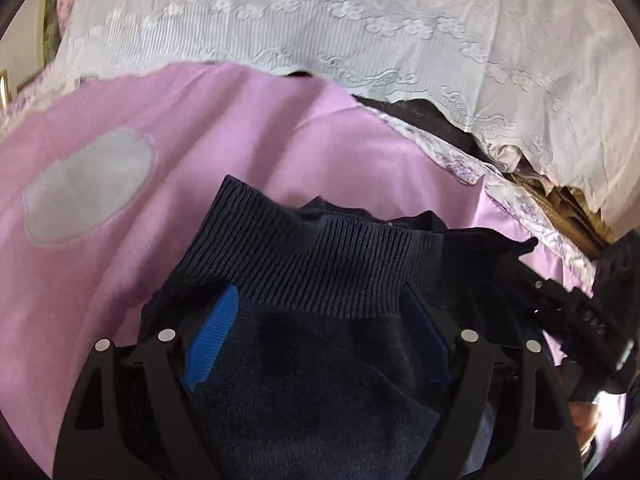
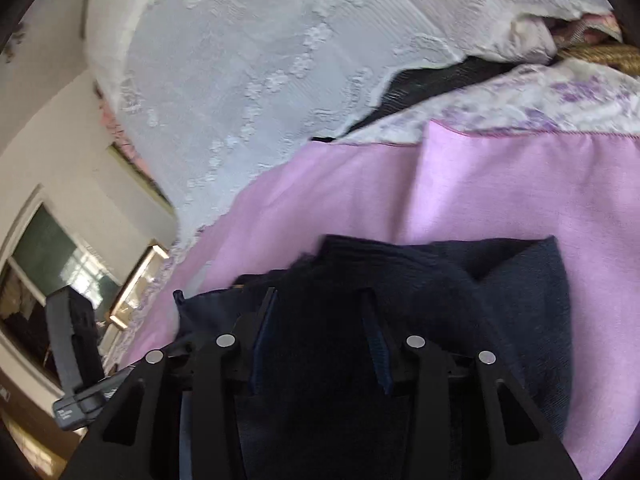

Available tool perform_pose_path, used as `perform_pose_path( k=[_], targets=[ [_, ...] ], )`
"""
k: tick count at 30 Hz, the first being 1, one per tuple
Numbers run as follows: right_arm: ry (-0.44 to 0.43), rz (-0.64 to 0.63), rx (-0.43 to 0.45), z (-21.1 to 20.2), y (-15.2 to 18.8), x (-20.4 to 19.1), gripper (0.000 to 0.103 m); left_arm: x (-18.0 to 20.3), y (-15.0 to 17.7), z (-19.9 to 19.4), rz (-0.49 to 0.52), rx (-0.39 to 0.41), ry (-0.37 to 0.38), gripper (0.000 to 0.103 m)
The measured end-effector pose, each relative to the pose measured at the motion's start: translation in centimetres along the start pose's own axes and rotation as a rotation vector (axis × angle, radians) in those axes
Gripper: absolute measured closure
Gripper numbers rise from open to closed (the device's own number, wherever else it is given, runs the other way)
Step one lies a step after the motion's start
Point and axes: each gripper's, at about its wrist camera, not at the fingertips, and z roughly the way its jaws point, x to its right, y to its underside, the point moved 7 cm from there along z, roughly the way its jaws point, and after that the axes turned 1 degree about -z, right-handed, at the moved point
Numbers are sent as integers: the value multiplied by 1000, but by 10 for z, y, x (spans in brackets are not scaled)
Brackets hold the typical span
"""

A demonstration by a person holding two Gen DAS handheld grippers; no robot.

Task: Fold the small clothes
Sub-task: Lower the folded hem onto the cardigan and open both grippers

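Note:
A small dark navy knit garment with a ribbed band lies on a pink sheet. My left gripper is over it, its blue-padded jaws wide apart, with the garment spread between and under them. My right gripper is also open over the same navy garment, whose folded corner lies to the right. The right gripper's body shows at the right edge of the left wrist view. The left gripper's body shows at the lower left of the right wrist view.
A white lace-patterned cover is piled behind the pink sheet. A floral lilac border edges the sheet. A grey oval patch marks the sheet on the left. A window and wall stand at the far left.

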Motion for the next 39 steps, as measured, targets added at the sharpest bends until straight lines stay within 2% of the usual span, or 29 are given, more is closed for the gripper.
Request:
perform_pose_path(
  k=[1,2,3,6,7,9,11,12,13,14,15,16,17,18,19,23,25,27,29,31,32,33,34,36,38,39],
  targets=[
    [-2,85,-17,5,-1,20,83,-9,-2,5,-62,-25,54,23],
    [-21,170,-28,7,-2,36,95,-17,-4,5,-105,-32,98,23],
    [-28,232,-26,5,-3,48,103,-21,-5,3,-125,-34,133,23],
    [-22,279,15,-6,-5,58,100,-26,-5,-4,-158,-23,149,30],
    [-12,267,28,-10,-5,55,95,-25,-4,-10,-156,-8,146,30],
    [-31,208,57,-19,-4,36,94,-18,-4,-25,-108,48,108,23],
    [-102,122,59,-24,-1,3,91,-7,-4,-37,-28,102,62,18],
    [-135,83,50,-24,2,-15,81,1,-3,-39,2,114,64,17],
    [-165,42,22,-20,10,-31,67,10,0,-39,33,107,84,16],
    [-182,11,-11,-17,15,-42,63,17,3,-36,63,98,90,15],
    [-184,-16,-49,-9,24,-50,62,20,5,-32,97,96,42,13],
    [-173,-36,-88,-1,32,-53,62,18,8,-23,134,93,-65,7],
    [-141,-54,-129,7,40,-51,63,11,11,-11,167,75,-191,5],
    [-100,-72,-164,17,47,-46,77,2,16,4,186,35,-270,4],
    [-66,-90,-163,19,48,-40,91,-2,20,13,195,14,-293,4],
    [-98,-18,-142,11,44,-30,95,1,18,0,203,59,-298,5],
    [-95,-26,-102,0,44,-33,89,3,21,-17,195,95,-234,5],
    [-113,-63,-74,-10,45,-42,89,6,25,-35,189,129,-142,5],
    [-144,-109,-66,-21,53,-55,89,11,35,-41,215,121,-101,5],
    [-157,-159,-92,-23,65,-65,87,15,46,-29,259,72,-144,5],
    [-134,-178,-119,-18,71,-68,85,12,51,-18,280,31,-199,4],
    [-80,-189,-156,-12,79,-63,86,11,53,-11,287,7,-217,4],
    [-60,-181,-177,-8,83,-57,88,11,53,-12,284,10,-216,4],
    [-73,-139,-166,-14,82,-48,92,10,53,-13,283,15,-217,4],
    [-61,-108,-109,-29,78,-40,90,10,54,-24,272,51,-226,4],
    [-65,-101,-76,-38,76,-39,86,10,55,-33,266,80,-226,4]
  ],
)
